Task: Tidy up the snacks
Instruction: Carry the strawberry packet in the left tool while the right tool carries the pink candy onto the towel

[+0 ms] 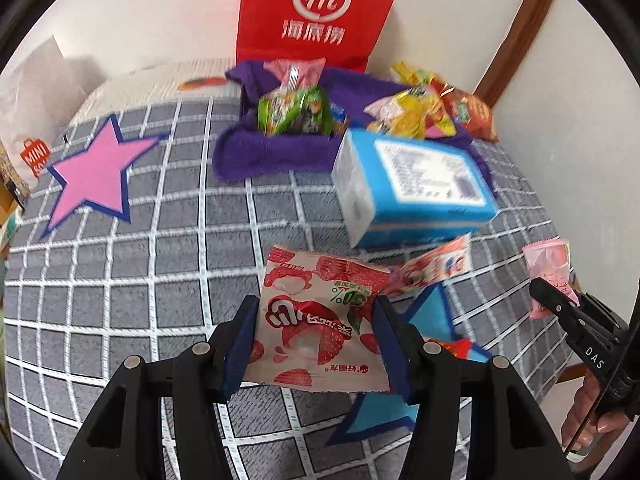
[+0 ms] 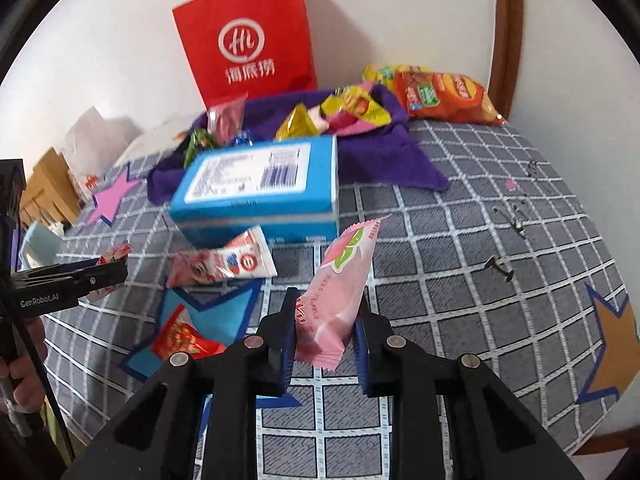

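My left gripper [image 1: 316, 320] is shut on a red-and-white strawberry snack packet [image 1: 320, 320] and holds it above the checked cloth. My right gripper [image 2: 326, 320] is shut on a pink wrapped snack bar [image 2: 340, 292], which stands tilted up; it also shows in the left wrist view [image 1: 550, 268]. A blue box [image 1: 412, 188] [image 2: 260, 188] lies in the middle. A small red-white packet [image 2: 224, 264] lies in front of it, and a red packet [image 2: 184, 338] lies on the blue star [image 2: 208, 320]. Several snacks sit on a purple towel [image 1: 272, 152] [image 2: 384, 152].
A red paper bag [image 1: 316, 12] [image 2: 248, 36] stands against the wall behind the towel. An orange chip bag [image 2: 444, 96] lies at the back right. A pink star [image 1: 92, 172] and an orange star [image 2: 616, 344] mark the cloth. A white Miniso bag [image 1: 32, 120] stands at the left.
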Motion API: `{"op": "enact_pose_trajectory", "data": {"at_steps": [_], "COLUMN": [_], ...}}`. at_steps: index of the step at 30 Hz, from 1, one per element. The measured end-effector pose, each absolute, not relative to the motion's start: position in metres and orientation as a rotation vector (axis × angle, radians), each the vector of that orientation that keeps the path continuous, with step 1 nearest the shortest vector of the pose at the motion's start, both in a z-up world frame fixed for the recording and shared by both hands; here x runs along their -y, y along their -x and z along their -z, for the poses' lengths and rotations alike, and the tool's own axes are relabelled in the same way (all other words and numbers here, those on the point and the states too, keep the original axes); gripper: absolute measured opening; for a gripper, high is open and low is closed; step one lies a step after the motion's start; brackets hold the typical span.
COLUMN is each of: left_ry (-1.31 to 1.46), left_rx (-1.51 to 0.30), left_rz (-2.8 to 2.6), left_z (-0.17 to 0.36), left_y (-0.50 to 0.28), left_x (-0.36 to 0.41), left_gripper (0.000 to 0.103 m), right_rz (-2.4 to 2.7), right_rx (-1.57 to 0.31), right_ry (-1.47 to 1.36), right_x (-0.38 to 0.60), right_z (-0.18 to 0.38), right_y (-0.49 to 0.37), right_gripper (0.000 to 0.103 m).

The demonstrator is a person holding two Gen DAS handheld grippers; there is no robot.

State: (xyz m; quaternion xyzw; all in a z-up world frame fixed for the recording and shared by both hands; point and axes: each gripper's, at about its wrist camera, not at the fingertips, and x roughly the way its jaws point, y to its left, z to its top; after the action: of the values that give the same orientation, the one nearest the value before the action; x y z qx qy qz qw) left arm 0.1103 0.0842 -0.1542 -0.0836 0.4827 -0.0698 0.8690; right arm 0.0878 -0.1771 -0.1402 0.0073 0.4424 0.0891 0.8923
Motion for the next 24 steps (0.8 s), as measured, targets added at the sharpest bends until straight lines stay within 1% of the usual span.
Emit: {"op": "enact_pose_trajectory", "data": {"at_steps": [5,12,24], "left_ry": [0.182,0.172,0.191], "left_rx": [-0.972,-0.919,-0.87], "left_rz": [0.156,0.166,0.117], "left_z": [0.126,0.097,0.066], "left_y": [-0.112,-0.125,-0.195], "left_x": [-0.082,-0.078,-0.089], "left_gripper": [0.055,0.055,0.055], "right_rz": [-0.184,-0.182,-0.203], "right_rx": [-0.869,-0.821,-0.783], "right_ry": [-0.017,-0.017,-0.051], "right_x": [0.182,0.182,0.185], "right_z": [0.111,0.085,0.056], "right_y": [-0.083,-0.105,-0.198], "right_gripper": [0.025,0.025,0.025]}}
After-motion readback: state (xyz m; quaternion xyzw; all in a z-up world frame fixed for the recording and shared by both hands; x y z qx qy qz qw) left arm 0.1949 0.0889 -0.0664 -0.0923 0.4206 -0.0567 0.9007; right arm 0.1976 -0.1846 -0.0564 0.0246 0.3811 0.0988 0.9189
